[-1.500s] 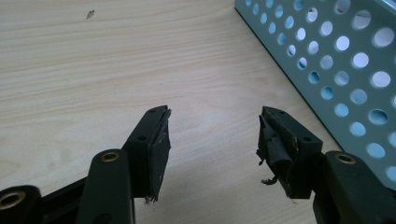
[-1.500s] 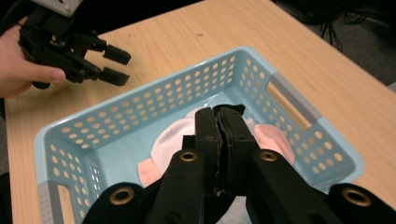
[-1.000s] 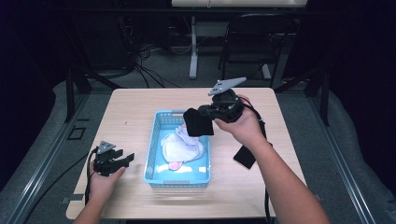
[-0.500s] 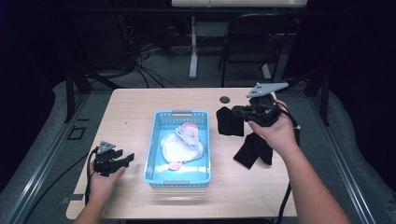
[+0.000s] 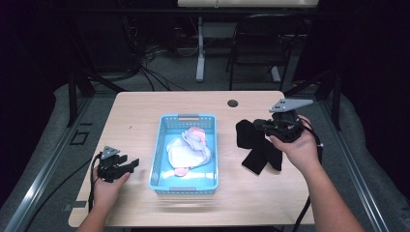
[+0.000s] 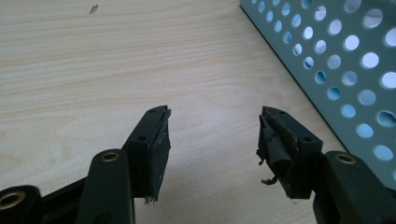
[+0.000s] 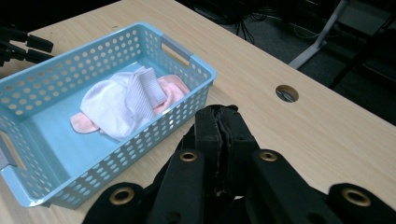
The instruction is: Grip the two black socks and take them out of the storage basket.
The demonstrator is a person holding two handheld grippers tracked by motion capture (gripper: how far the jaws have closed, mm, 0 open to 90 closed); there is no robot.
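My right gripper (image 5: pixel 259 126) is shut on a black cloth (image 5: pixel 247 137) that hangs from it just right of the blue basket (image 5: pixel 186 117). The cloth's lower end meets a second black cloth (image 5: pixel 261 159) lying on the table. In the right gripper view the jaws (image 7: pixel 219 116) are pressed together with black fabric pinched between them. White and pink garments (image 5: pixel 188 147) lie in the basket (image 7: pixel 187 51). My left gripper (image 5: pixel 126 165) rests on the table left of the basket. Its jaws (image 6: pixel 212 135) stand open with nothing between them, near the basket wall (image 6: pixel 336 60).
A round cable hole (image 5: pixel 232 103) sits in the wooden table (image 5: pixel 140 121) near its far edge. A chair (image 5: pixel 261 43) and desk legs stand beyond the table. The table's right edge runs close to my right hand.
My right gripper has carried the black cloth from over the basket rightward and down, to above the black cloth on the table. The left gripper has stayed in place.
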